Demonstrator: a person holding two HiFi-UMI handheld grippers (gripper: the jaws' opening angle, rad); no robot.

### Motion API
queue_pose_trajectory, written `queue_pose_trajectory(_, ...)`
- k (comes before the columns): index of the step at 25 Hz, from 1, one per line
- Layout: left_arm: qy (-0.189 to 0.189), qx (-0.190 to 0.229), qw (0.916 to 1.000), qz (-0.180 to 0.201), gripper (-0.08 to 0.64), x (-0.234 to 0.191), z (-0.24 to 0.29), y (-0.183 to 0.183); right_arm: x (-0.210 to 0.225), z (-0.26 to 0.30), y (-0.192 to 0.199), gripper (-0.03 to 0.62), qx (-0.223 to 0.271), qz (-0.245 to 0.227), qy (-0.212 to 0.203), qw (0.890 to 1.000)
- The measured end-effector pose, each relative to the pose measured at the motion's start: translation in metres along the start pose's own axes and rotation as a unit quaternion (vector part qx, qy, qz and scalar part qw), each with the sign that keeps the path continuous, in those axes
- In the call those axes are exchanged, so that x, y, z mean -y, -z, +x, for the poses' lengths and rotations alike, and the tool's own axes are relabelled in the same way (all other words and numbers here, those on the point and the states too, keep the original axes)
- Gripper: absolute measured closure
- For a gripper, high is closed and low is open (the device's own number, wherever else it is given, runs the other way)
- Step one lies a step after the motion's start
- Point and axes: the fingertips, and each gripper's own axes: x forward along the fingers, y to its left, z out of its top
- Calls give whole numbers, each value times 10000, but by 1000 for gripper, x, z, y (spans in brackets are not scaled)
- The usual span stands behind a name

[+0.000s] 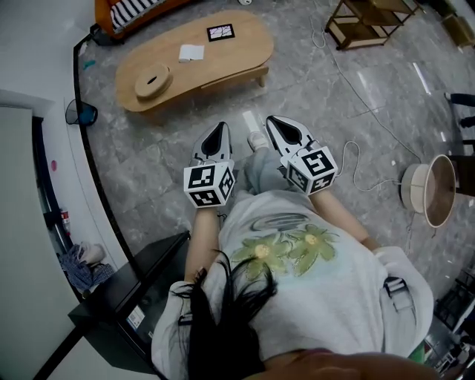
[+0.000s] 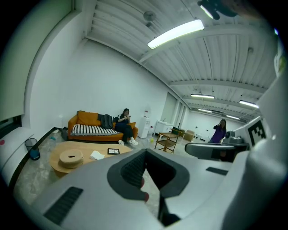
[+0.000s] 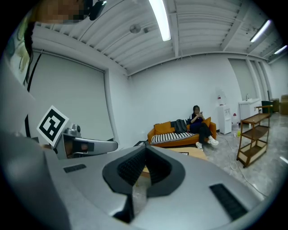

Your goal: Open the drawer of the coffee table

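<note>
The wooden coffee table is a rounded, bean-shaped piece on the grey stone floor, well ahead of me. It also shows in the left gripper view as the coffee table and partly behind the jaws in the right gripper view. No drawer front shows in any view. My left gripper and right gripper are held side by side in the air above the floor, short of the table. Both are shut with nothing between their jaws.
On the table lie a round wooden disc, a white paper and a black framed card. An orange sofa with a seated person stands beyond. A wooden trolley, a floor cable, a drum-like lamp and a black cabinet surround me.
</note>
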Motion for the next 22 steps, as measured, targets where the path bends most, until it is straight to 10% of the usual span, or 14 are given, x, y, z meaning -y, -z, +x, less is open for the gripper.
queue_pose_trajectory(22, -613, -269, 9978, -13, 543, -78, 179, -52, 158, 155, -33, 504, -700, -280, -479, 9960)
